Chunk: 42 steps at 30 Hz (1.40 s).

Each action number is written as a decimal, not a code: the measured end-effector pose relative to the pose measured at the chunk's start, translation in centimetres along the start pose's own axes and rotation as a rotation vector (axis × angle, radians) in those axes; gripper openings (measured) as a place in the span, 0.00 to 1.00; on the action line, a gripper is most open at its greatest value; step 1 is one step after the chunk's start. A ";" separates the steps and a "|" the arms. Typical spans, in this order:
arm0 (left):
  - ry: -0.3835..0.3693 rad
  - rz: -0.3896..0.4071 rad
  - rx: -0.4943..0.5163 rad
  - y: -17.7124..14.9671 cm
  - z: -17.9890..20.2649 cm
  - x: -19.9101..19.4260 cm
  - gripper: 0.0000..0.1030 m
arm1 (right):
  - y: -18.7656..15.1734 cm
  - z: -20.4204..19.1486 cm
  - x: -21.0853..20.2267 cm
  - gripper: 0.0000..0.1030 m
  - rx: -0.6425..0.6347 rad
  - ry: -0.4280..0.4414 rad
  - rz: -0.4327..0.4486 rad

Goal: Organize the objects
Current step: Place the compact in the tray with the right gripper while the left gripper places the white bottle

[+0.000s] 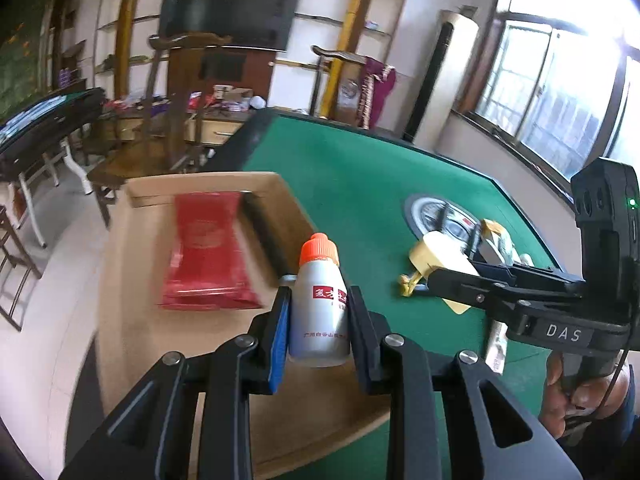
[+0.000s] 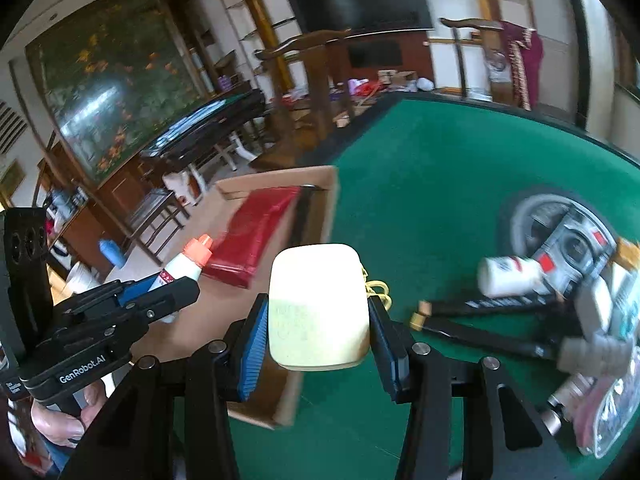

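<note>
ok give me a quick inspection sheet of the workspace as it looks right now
surface: green felt table with a round centre panel.
job's things: cardboard box at the table's edge, holding a red packet and a dark bar; white bottle with orange cap; cream case with yellow cord.
clutter: pile on the right: a white bottle on its side, black sticks, small packs, too blurred to name.
grippers: left gripper shut on the bottle over the box; right gripper shut on the case.
cables: nothing seen.
surroundings: wooden chairs, wall screen, windows.
</note>
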<state>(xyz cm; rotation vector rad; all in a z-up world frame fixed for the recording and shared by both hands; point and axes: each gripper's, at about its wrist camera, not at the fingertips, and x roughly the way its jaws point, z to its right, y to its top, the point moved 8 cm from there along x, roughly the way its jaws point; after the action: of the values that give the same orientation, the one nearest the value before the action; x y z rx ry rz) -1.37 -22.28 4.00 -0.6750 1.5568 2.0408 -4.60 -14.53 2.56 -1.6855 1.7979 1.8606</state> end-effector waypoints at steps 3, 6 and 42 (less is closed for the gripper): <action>0.032 0.002 -0.014 0.5 -2.2 -0.7 0.26 | 1.3 -2.1 1.5 0.50 -0.020 0.028 -0.018; 0.062 -0.012 -0.029 1.0 -4.5 -1.0 0.26 | 2.5 -3.4 3.6 0.50 -0.025 0.043 -0.048; 0.208 -0.264 -0.086 2.2 -14.0 6.9 0.26 | 5.2 -3.5 16.4 0.50 -0.007 -0.043 -0.252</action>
<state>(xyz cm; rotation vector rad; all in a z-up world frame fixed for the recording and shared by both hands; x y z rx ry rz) -6.72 -35.85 -2.01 -1.0947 1.4078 1.8956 -12.52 -28.60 -4.32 -1.7643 1.4846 1.7829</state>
